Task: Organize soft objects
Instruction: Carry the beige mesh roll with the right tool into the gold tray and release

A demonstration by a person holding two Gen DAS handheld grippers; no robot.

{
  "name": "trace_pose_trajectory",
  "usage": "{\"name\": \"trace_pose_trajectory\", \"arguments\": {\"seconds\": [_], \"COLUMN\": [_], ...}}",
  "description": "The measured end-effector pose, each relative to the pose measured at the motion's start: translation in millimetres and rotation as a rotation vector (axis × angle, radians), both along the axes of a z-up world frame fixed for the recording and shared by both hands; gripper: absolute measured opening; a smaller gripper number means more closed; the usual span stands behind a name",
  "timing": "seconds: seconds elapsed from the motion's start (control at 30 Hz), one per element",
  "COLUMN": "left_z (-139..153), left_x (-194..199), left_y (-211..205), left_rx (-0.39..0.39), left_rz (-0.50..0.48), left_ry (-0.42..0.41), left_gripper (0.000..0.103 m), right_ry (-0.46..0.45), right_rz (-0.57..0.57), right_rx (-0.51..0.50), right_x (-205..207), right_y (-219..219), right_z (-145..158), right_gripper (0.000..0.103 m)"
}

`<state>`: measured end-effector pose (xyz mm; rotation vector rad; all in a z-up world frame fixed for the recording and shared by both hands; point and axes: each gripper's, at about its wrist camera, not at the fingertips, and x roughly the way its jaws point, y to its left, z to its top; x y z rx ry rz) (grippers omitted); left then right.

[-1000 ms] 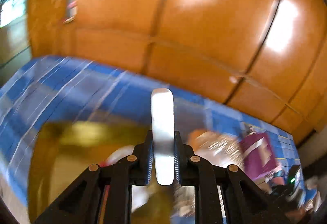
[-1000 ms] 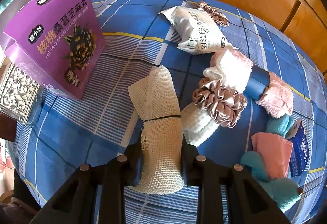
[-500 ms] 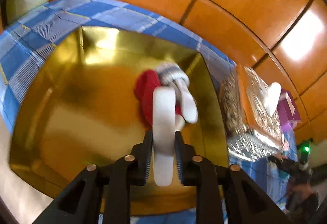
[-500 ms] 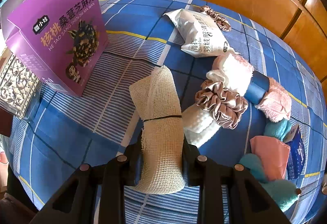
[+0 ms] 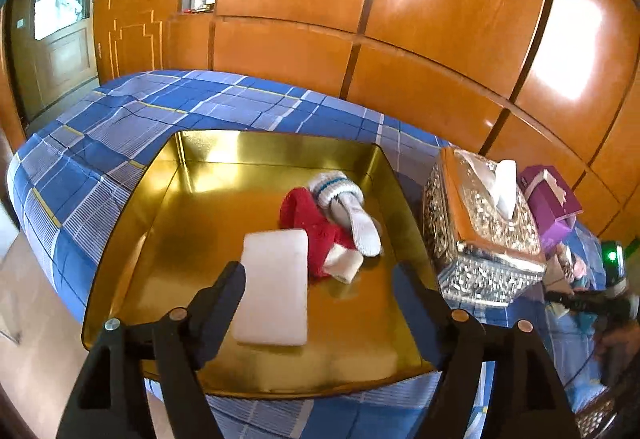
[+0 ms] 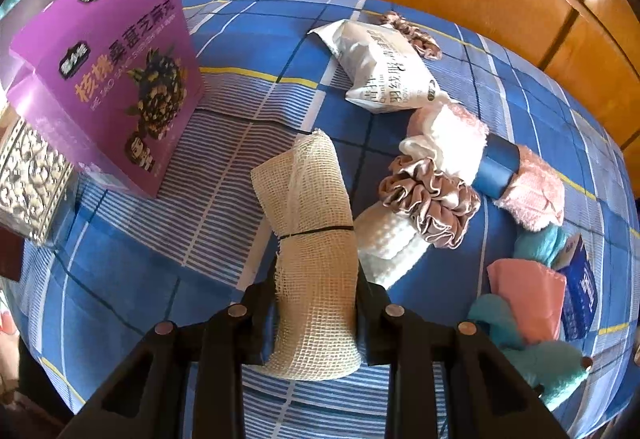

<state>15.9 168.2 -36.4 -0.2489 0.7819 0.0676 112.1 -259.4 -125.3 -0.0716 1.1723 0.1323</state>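
In the left wrist view, my left gripper (image 5: 318,279) is open above a gold tray (image 5: 136,199). A flat white pad (image 5: 276,287) lies in the tray by the left finger, free of both. A red sock (image 5: 310,223) and a white sock (image 5: 352,207) lie behind it. In the right wrist view, my right gripper (image 6: 316,291) is shut on a cream mesh cloth roll (image 6: 312,239) tied with a black band, held above the blue plaid cloth (image 6: 256,39).
A silver tissue box (image 5: 480,231) and a purple box (image 5: 552,203) stand right of the tray. The purple box (image 6: 108,95) stands at left in the right wrist view. A white packet (image 6: 384,71), scrunchie (image 6: 432,195), pink towel roll (image 6: 480,159) and teal cloths (image 6: 532,355) lie around.
My left gripper swung over the gold tray, opened and let go of the white pad, which now lies in the tray. My right gripper kept its hold on the cloth roll, barely moving.
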Motion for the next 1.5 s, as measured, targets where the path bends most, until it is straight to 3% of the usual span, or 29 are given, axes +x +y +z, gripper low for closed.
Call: {"name": "trace_pose_trajectory", "arguments": {"seconds": [0.13, 0.3, 0.6, 0.7, 0.83, 0.97, 1.13, 1.27, 1.5], "left_z": [-5.0, -9.9, -5.6, -1.8, 1.5, 3.0, 4.5, 6.2, 14.2], "left_x": [-4.2, -8.6, -10.9, -11.4, -11.2, -11.4, -12.4, -14.5, -16.2], "left_y": [-4.5, -6.8, -6.3, -5.4, -0.8, 8.2, 18.1, 27.9, 60.2], "left_rx": [0.018, 0.038, 0.056, 0.069, 0.081, 0.089, 0.127, 0.127, 0.094], "left_rz": [-0.031, -0.036, -0.037, -0.033, -0.016, 0.032, 0.099, 0.140, 0.220], "left_ry": [0.009, 0.020, 0.016, 0.003, -0.006, -0.009, -0.005, -0.010, -0.040], "left_gripper": [0.076, 0.076, 0.078, 0.081, 0.082, 0.089, 0.091, 0.092, 0.097], "right_ry": [-0.004, -0.054, -0.152, -0.205, -0.250, -0.250, -0.186, -0.131, -0.086], "right_rz": [-0.049, -0.065, -0.117, -0.053, 0.182, 0.396, 0.559, 0.612, 0.642], "right_rx": [0.043, 0.069, -0.008, 0.016, 0.105, 0.139, 0.198, 0.213, 0.198], "right_x": [1.6, 14.3, 97.4, 111.0, 96.9, 53.5, 0.6, -29.8, -41.1], "right_y": [-6.7, -4.9, 32.8, 73.9, 150.4, 217.4, 273.2, 306.1, 341.5], "right_z": [14.7, 58.1, 139.7, 164.9, 185.1, 179.4, 149.1, 114.9, 77.6], "right_gripper": [0.028, 0.028, 0.028, 0.028, 0.028, 0.028, 0.028, 0.029, 0.031]}}
